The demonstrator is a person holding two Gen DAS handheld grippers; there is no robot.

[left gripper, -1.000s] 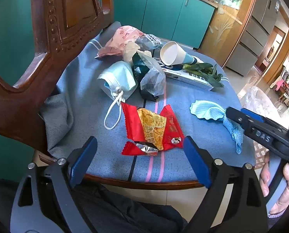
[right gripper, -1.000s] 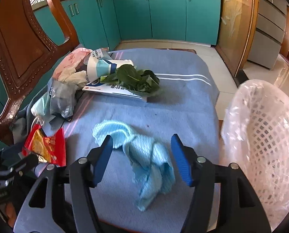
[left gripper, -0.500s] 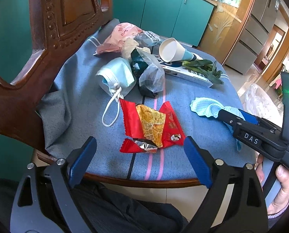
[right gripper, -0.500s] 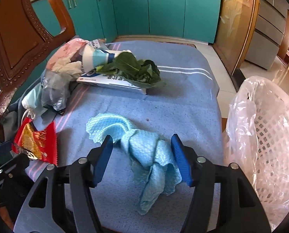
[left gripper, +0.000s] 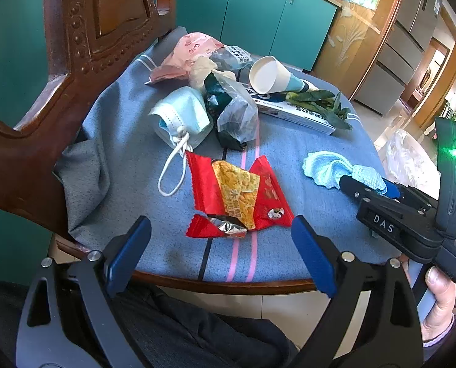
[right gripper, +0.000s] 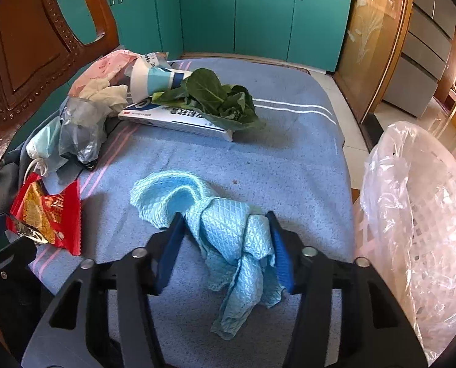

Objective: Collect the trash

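A crumpled light blue cloth [right gripper: 225, 230] lies on the blue-covered table; my right gripper [right gripper: 225, 245] is shut on it, both blue pads pressing its bunched middle. It also shows in the left wrist view [left gripper: 329, 168], with the right gripper [left gripper: 369, 190] on its right end. A red and yellow snack wrapper [left gripper: 237, 196] lies just ahead of my left gripper [left gripper: 222, 251], which is open and empty at the table's near edge. The wrapper also shows in the right wrist view [right gripper: 47, 214].
A pile lies at the far left: face mask [left gripper: 182, 116], grey plastic bag [left gripper: 237, 113], pink bag [left gripper: 188, 55], paper cup [left gripper: 271, 75], white box [left gripper: 295, 112] with green leaves [right gripper: 218, 98]. A bag-lined white basket [right gripper: 418, 224] stands at the right. A wooden chair back [left gripper: 74, 46] rises at the left.
My right gripper has moved forward around the blue cloth and closed on it, bunching it between the pads. My left gripper has stayed open before the wrapper.
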